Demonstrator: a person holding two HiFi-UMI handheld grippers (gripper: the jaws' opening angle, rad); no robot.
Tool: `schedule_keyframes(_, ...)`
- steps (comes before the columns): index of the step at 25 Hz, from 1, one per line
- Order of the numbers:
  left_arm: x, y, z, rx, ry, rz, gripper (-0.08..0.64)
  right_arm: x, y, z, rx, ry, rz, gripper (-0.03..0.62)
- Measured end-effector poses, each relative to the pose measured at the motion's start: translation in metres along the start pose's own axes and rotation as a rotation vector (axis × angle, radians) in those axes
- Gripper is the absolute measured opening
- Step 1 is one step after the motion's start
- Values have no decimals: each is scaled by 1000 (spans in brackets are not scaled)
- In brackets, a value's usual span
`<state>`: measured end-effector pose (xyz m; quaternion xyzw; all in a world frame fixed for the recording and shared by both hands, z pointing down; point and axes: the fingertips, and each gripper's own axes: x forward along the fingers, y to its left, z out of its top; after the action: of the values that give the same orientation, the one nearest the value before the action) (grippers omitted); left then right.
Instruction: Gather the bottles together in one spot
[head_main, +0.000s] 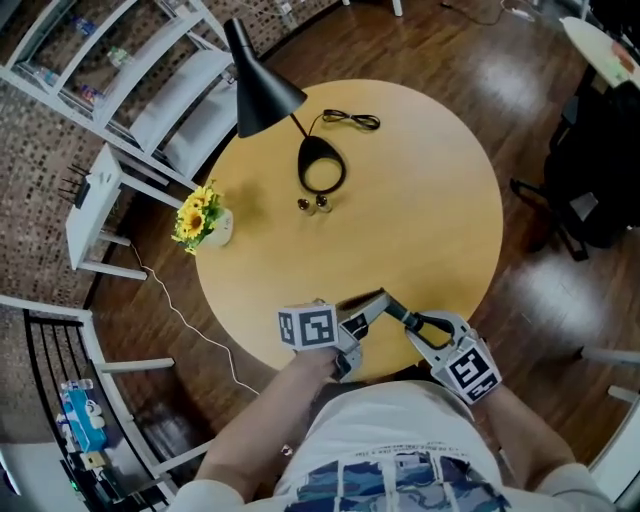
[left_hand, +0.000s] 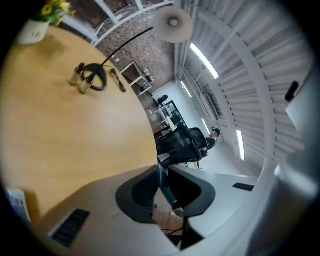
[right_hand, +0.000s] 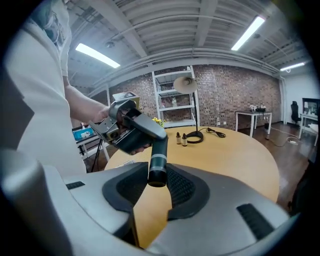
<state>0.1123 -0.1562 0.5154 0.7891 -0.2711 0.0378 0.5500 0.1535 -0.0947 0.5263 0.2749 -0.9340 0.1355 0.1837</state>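
hovering over the near rim of the tabletop: left tongs, jaws together, nothing between them. right tongs likewise closed up, only a thin wedge of tabletop showing through the gap. the left tongs' dark tip sits right in front of them; contact can't be told. in the head view the two tips overlap, and the person's shirt cuts off the rim below them.

first bottle and second bottle stand upright side by side near the middle of the tabletop, just beside the ring base of the black lamp, on its near side. whether they touch each other is unclear. both small, brownish, dark caps; labels too small to read.

broad bare wood lies between tongs and bottles and off to the right. flower pot at the left edge, well apart from the bottles. lamp cord loops on the far side of the base.
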Motion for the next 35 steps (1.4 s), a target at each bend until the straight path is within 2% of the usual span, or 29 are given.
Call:
schedule_keyframes(2, -2, -6, 14, 181, 8, 72, 48, 3, -6, -1, -1, 7, 5, 150)
schedule_keyframes(3, -2, -6, 23, 289, 10, 127, 48, 3, -10, -2, 0, 15, 5, 207)
schedule_keyframes(5, -3, 0, 46, 490, -4, 247, 48, 4, -19, -8, 18, 28, 1, 219)
schedule_keyframes(6, -3, 4, 60, 564, -23, 297, 48, 4, -24, -10, 31, 32, -1, 237)
schedule_keyframes(8, -3, 12, 89, 665, -70, 379, 48, 4, -32, -12, 54, 30, -5, 249)
schedule_keyframes(11, 0, 27, 130, 757, -132, 479, 48, 1, -41, -15, 119, 38, -13, 285)
schedule_keyframes(13, 6, 38, 151, 801, -155, 526, 48, -2, -48, -21, 142, 57, -27, 314)
schedule_keyframes(16, 20, 55, 176, 839, -172, 571, 48, -8, -58, -27, 158, 61, -51, 314)
schedule_keyframes(20, 36, 87, 206, 851, -187, 646, 48, -18, -73, -35, 192, 63, -87, 315)
schedule_keyframes(23, 44, 116, 225, 825, -207, 715, 48, -25, -89, -49, 210, 74, -114, 314)
schedule_keyframes(30, 63, 159, 240, 814, -212, 797, 48, -36, -113, -62, 253, 100, -167, 314)
schedule_keyframes(35, 71, 175, 243, 844, -205, 840, 48, -38, -123, -70, 283, 121, -182, 314)
